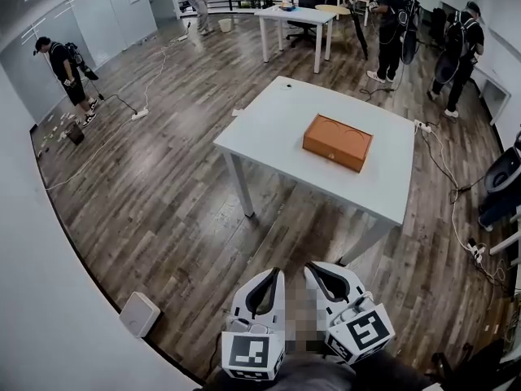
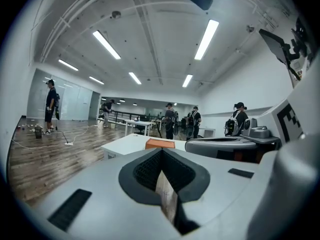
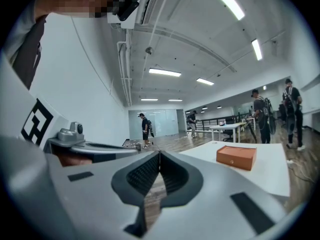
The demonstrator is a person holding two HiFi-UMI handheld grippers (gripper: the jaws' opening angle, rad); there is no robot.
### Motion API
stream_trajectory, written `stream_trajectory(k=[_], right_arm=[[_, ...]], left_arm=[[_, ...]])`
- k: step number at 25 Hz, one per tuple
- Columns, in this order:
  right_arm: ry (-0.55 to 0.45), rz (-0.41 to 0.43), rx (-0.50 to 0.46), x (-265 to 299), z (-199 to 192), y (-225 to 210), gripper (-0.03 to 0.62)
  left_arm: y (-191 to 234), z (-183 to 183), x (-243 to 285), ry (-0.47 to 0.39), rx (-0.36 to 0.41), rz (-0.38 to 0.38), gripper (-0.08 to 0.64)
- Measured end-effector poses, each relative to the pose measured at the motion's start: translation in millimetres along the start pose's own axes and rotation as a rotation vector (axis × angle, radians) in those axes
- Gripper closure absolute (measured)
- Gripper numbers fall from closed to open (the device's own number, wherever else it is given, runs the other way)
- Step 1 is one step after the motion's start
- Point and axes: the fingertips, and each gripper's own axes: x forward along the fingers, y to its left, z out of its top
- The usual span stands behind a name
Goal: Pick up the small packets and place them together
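No small packets show in any view. An orange box lies on a white table ahead of me, toward its right side. Both grippers are held low and close together at the bottom of the head view, well short of the table. My left gripper is shut with nothing in it, and so is my right gripper. The left gripper view shows the left gripper's tips meeting, with the orange box just beyond them. In the right gripper view the shut right gripper points left of the box.
Wooden floor lies between me and the table. A white square device sits on the floor at my left by the wall. Cables and a power strip trail across the floor. A second table and several people stand at the back.
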Motion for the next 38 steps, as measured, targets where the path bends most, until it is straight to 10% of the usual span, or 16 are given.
stream_trajectory(k=[15,38], right_arm=[[-0.011,-0.064,0.000,50.8,4.8,-52.9,0.586],[-0.019,-0.207,0.069,128.8,16.1,-255.5,0.586]], left_arm=[[23.3,2.1,65.1,0.027,0.027,-0.035,0.563],[4.2,23.1,286.0,0.119,0.094,-0.171,0.563]])
